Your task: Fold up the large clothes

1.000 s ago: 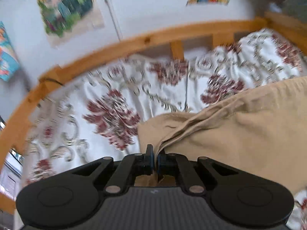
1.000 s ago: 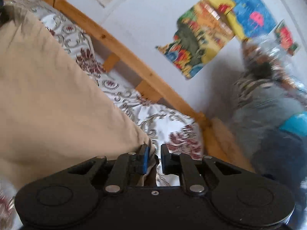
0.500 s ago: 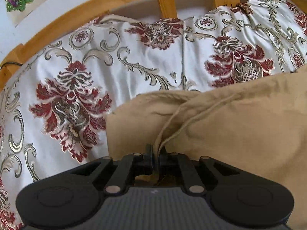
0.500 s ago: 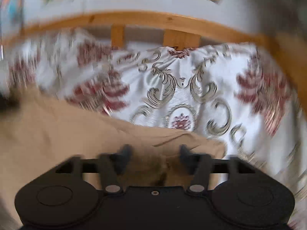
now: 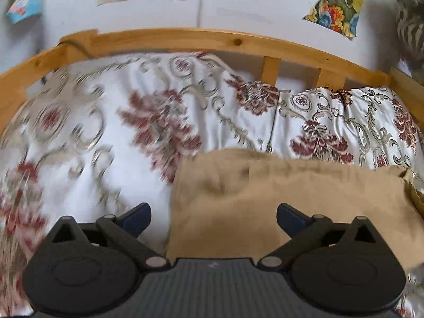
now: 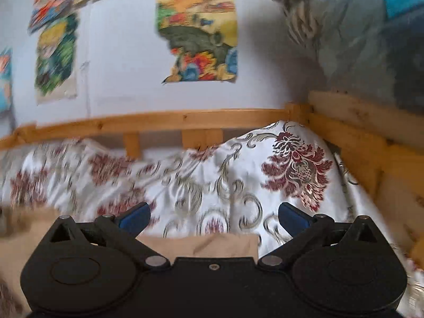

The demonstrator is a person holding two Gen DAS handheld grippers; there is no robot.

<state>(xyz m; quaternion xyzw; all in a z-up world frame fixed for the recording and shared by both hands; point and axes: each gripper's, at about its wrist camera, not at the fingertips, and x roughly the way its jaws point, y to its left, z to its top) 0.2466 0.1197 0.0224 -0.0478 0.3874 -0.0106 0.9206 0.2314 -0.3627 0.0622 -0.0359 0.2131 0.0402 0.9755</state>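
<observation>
Your left gripper [image 5: 213,216] jaws wide, holding nothing; right gripper [image 6: 214,216] same. Folded tan cloth garment [image 5: 286,198] lies flat at 6 o'clock on flowery bedspread [image 5: 106,132], likely dropped there to finish fold.

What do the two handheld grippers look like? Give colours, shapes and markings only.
Both match: the left gripper and right gripper have matte black bodies with two round discs, angled black linkage arms with silver pivot pins, and blue finger pads. The left's centre plate is ribbed grey; the right's is smooth black with one small screw. No cables or sleeves show.
</observation>
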